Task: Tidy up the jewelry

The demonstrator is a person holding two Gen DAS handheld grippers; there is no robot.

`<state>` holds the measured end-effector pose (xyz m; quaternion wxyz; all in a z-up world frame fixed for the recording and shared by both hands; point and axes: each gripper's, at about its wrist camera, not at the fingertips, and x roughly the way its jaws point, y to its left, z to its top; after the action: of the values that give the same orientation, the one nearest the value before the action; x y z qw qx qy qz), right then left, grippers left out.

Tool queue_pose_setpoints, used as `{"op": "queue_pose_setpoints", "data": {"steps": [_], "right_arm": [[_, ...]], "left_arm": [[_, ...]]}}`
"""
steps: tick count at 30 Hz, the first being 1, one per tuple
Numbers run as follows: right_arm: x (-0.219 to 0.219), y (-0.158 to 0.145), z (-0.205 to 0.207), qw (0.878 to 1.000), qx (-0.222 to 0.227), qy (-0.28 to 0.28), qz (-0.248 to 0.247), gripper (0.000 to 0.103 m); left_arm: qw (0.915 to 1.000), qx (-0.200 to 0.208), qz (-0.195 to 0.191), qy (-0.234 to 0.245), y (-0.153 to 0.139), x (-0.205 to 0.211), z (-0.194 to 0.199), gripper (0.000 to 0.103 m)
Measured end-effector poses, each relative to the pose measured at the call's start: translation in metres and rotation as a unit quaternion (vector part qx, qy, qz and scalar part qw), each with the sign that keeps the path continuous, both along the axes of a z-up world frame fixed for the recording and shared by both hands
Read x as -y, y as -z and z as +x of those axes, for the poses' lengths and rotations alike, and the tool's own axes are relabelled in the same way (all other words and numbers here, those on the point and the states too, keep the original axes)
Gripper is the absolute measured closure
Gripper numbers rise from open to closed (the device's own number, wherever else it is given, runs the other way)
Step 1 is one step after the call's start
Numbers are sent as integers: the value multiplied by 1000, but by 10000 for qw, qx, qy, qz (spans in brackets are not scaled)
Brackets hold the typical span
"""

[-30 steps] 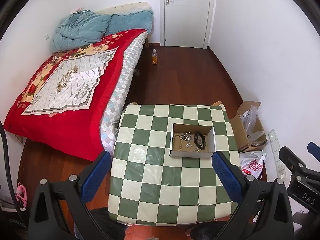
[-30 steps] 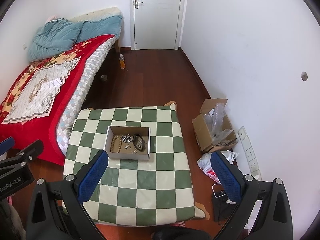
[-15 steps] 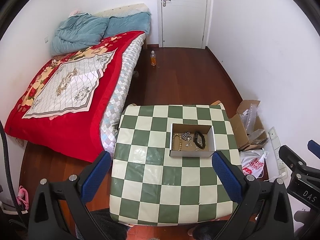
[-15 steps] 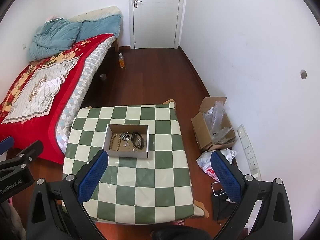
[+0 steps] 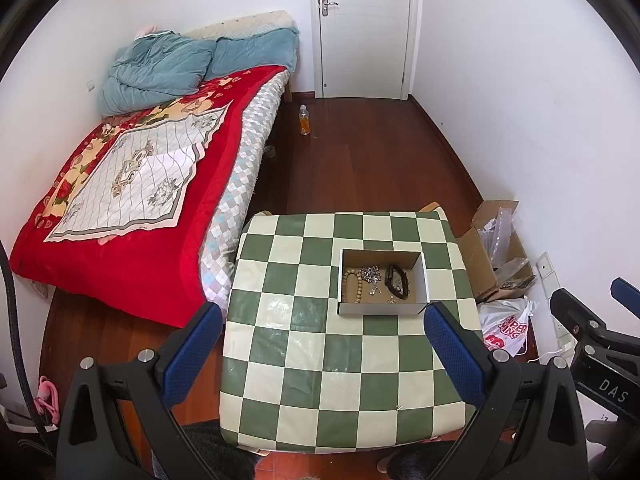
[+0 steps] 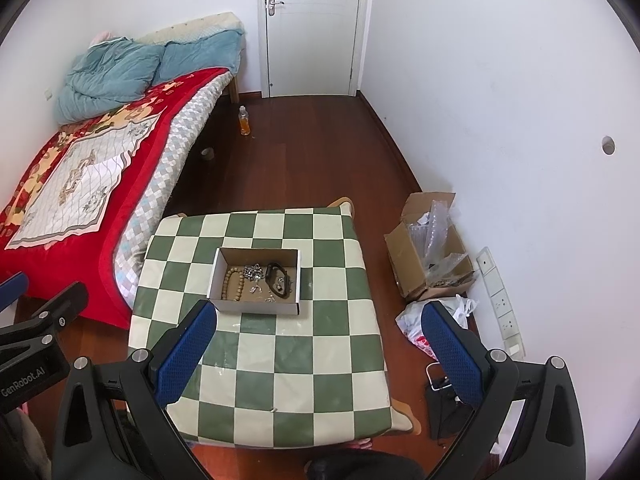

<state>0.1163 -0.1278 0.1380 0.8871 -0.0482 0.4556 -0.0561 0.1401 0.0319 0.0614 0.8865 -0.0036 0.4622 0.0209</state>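
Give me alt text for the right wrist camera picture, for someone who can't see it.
An open cardboard box of jewelry sits on a green and cream checkered table, seen from high above between the wide-open blue fingers of the right claw, which holds nothing. Beyond are a bed with a red blanket, a white door, and the left claw at the left edge.

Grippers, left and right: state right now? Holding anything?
Left gripper: open, holding nothing, high above the checkered table.
Right gripper: open, holding nothing; the jewelry box sits untouched on the table.
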Motion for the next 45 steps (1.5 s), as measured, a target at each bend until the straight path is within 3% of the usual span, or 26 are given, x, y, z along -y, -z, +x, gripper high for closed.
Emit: {"op": "queue_pose_setpoints", "data": {"steps": [45], "right_arm": [[0, -2, 3, 10000, 31, 20, 39, 0]], "left_arm": [[10000, 76, 18, -16, -6, 1, 2, 0]]}}
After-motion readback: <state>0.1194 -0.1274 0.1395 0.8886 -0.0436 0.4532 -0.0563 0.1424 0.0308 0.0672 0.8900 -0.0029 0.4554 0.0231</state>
